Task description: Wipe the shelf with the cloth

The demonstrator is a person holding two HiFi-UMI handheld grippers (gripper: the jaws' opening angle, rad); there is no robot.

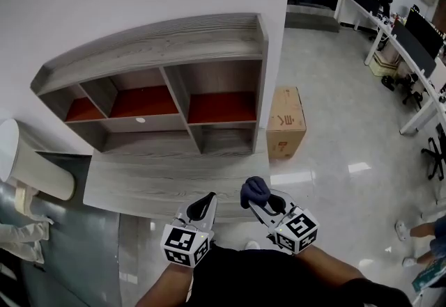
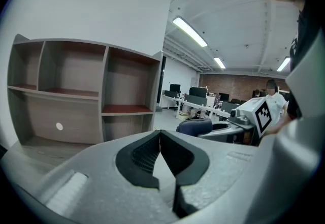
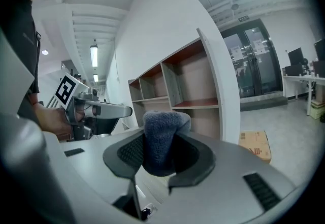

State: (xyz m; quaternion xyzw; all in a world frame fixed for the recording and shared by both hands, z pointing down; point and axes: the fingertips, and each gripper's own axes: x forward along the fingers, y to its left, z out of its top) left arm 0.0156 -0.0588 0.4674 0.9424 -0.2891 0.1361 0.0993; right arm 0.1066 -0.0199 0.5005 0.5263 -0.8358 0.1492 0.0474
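A grey wooden shelf unit (image 1: 167, 41) stands ahead of both grippers, with red-brown boards (image 1: 221, 108) in its upper compartments. It rests on a grey wooden tabletop (image 1: 139, 187) whose near edge lies just below the left gripper (image 1: 208, 200). Beyond the right gripper (image 1: 261, 200) and a little to its right, a cardboard box (image 1: 286, 121) sits on the glossy floor (image 1: 334, 124), close against the shelf's end.

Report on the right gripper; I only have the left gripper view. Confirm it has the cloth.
Observer: Right gripper view shows the right gripper clamped on the dark blue cloth.
Operator: Give me its position against the shelf.
Observer: Head view: both it and the left gripper hang at the desk's front edge, short of the shelf.
Operator: Name anything beside the shelf.
Observer: A cardboard box on the floor at its right end.
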